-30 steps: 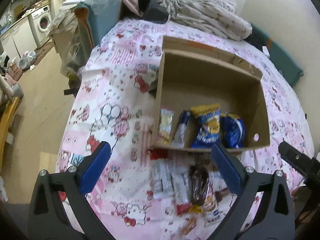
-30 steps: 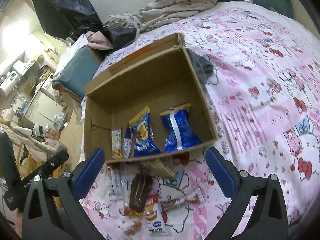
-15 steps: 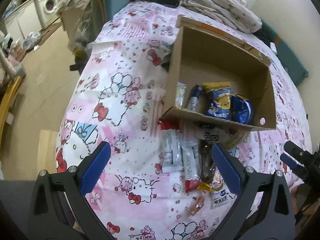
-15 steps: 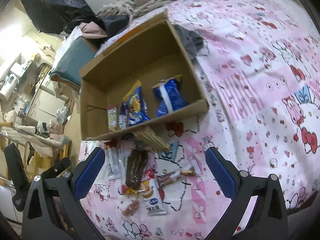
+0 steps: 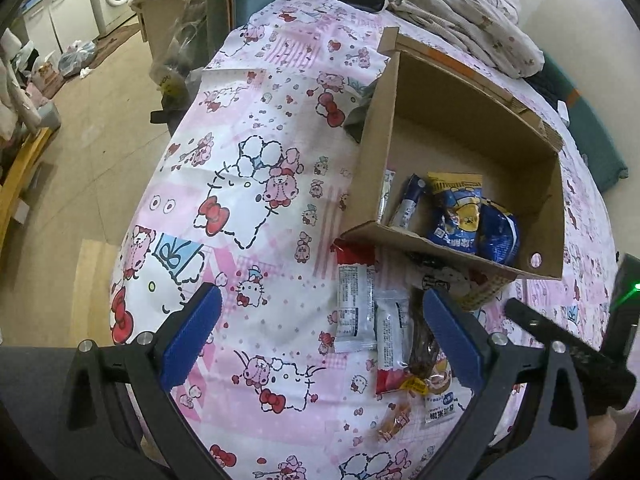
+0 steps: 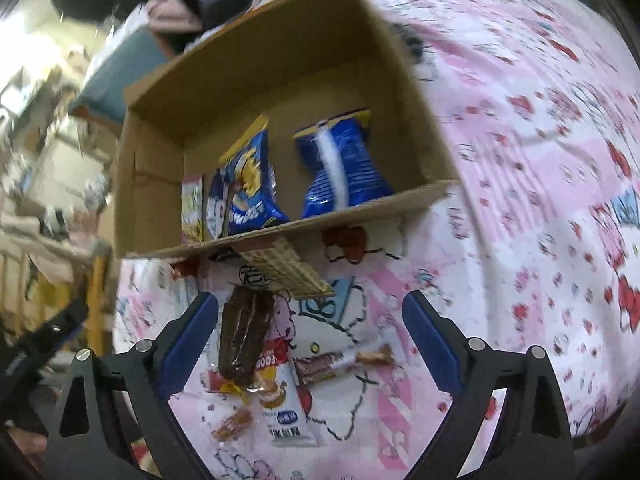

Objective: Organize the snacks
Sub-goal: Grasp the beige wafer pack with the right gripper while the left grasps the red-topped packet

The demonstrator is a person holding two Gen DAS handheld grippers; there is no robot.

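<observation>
cardboard box (image 5: 472,136) on pink cartoon bedsheet (image 5: 248,184): holds blue-yellow chip bag (image 6: 250,184), blue bag (image 6: 340,168) and two slim packets at its left wall. loose snacks on the sheet just before the box: dark brown bar (image 6: 244,336), white sachets (image 5: 354,304). left gripper (image 5: 320,336) jaws wide apart, empty. right gripper (image 6: 310,340) likewise spread, empty.

We read "FOOD" in white letters on the red band of a white sachet (image 6: 285,396) lying on the bedsheet. The print on the other wrappers stays too blurred or small for us.
</observation>
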